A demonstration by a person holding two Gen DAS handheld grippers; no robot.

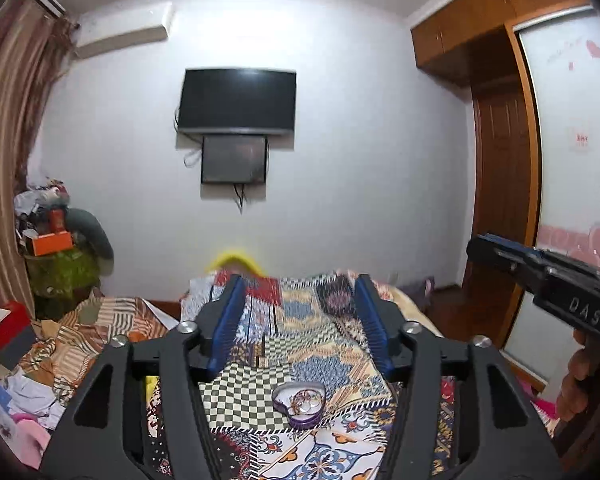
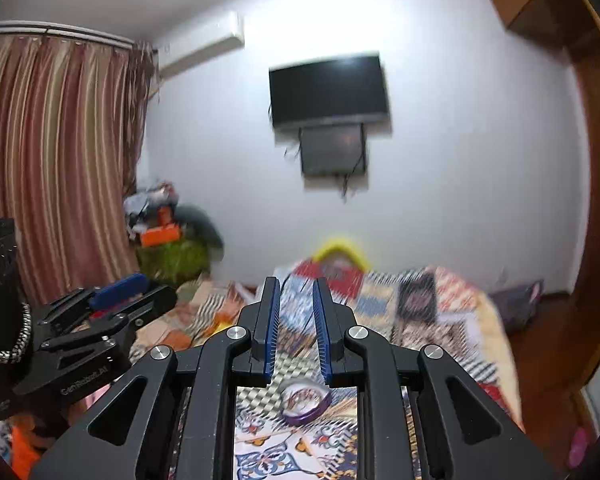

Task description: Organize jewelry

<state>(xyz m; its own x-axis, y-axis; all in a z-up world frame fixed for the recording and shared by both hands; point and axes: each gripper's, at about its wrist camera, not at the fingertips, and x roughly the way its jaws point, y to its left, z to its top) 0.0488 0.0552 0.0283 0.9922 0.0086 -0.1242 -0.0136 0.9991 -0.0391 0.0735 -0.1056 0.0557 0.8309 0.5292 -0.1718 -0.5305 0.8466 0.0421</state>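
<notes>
A purple heart-shaped tin [image 1: 300, 402] lies open on the patchwork bedspread [image 1: 332, 332], with rings and small jewelry inside it. My left gripper [image 1: 300, 280] is held well above the tin, its blue pads wide apart with nothing between them. My right gripper [image 2: 296, 282] also hovers above the tin [image 2: 305, 400]; its pads stand a narrow gap apart and are empty. Each gripper shows at the side of the other's view: the right gripper [image 1: 478, 245] with a hand [image 1: 580, 376] under it, and the left gripper [image 2: 148, 290].
The bed runs away toward a white wall with a black TV [image 1: 238, 100]. A heap of bags and an orange box [image 1: 50, 242] stands at the left by the striped curtain [image 2: 56, 152]. Loose clothes [image 1: 24, 400] lie left of the bed. A wooden wardrobe [image 1: 500, 200] is on the right.
</notes>
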